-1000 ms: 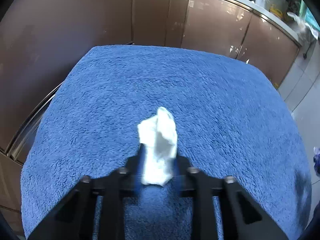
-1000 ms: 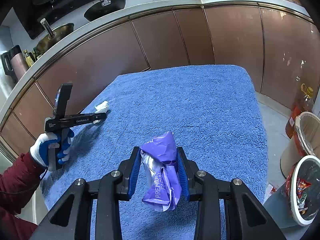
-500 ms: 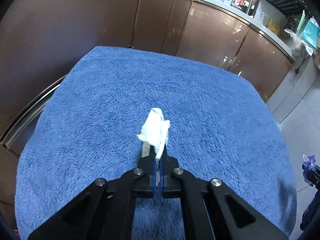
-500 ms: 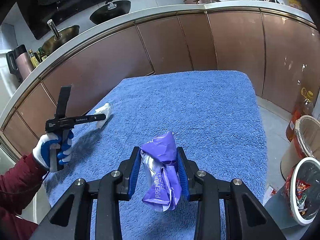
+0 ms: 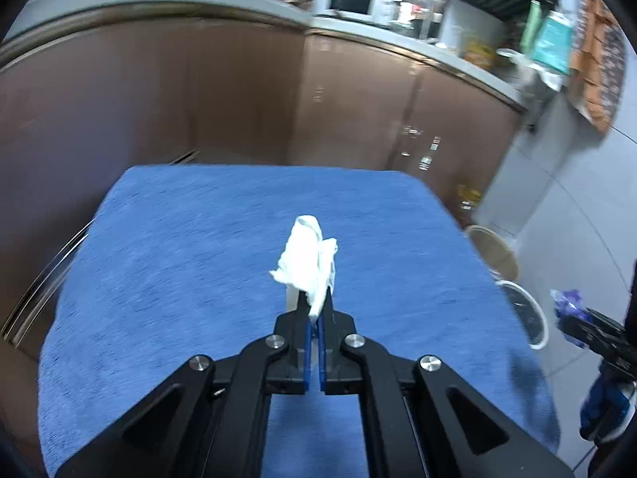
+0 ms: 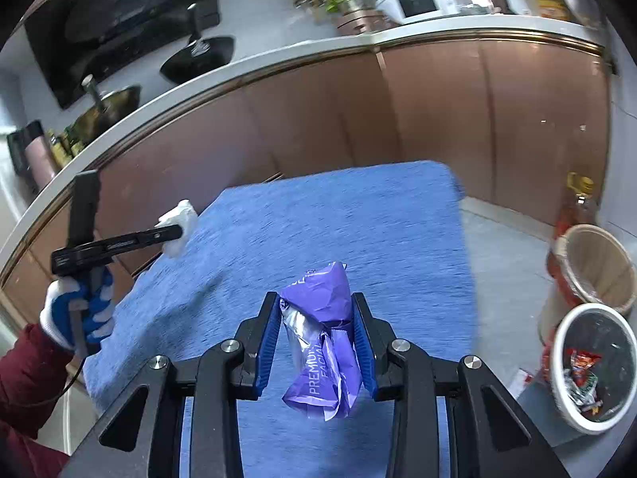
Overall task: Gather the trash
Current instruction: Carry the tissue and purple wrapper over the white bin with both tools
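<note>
A crumpled white tissue is pinched in my left gripper, which is shut on it and held above the blue towel. From the right wrist view the same tissue sticks out of the left gripper at the towel's left edge, held by a gloved hand. My right gripper is shut on a crumpled purple wrapper above the blue towel. A white-rimmed trash bin holding wrappers stands on the floor at the right.
A tan basket stands behind the bin, with an oil bottle by the brown cabinets. The counter above carries pans and a microwave. In the left wrist view the right gripper with its purple wrapper shows at the far right.
The left gripper closed on the tissue and lifted it off the towel, swinging rightward. The right gripper, still holding the purple wrapper, shifted a little; the bins now show larger.
</note>
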Available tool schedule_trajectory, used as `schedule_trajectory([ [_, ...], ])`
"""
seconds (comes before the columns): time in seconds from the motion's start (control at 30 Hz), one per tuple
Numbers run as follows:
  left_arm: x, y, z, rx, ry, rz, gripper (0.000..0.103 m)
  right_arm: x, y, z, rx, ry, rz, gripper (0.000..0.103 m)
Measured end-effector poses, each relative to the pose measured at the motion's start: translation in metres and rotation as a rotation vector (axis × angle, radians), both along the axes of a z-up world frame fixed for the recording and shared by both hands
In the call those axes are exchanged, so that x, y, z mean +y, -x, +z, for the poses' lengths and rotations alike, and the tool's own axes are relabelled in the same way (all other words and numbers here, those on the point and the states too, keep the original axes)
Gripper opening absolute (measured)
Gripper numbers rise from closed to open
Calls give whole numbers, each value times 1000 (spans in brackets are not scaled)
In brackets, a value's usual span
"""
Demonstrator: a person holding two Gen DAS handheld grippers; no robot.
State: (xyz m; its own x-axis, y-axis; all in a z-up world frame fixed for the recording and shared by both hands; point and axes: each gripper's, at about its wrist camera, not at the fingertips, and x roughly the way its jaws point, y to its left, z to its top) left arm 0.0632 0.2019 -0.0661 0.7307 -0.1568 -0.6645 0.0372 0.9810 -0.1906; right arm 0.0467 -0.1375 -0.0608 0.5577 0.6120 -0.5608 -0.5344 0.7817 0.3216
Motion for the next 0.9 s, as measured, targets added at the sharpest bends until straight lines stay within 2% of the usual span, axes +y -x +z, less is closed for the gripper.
schedule_trajectory([
  [0.13, -50, -11, 14, -7, 0, -114, 2, -39, -7, 2, -15, -5, -92, 33],
  [0.4, -190, -54, 23, 8, -41, -396, 2, -138, -34, -6, -33, 33, -369, 33],
  [0.67, -339, -94, 1, 53, -73, -647, 2, -225, -62, -48, 60, 54, -602, 33],
  [0.9, -439, -125, -23, 112, -62, -758, 2, -268, -81, -75, 124, 96, -722, 34],
])
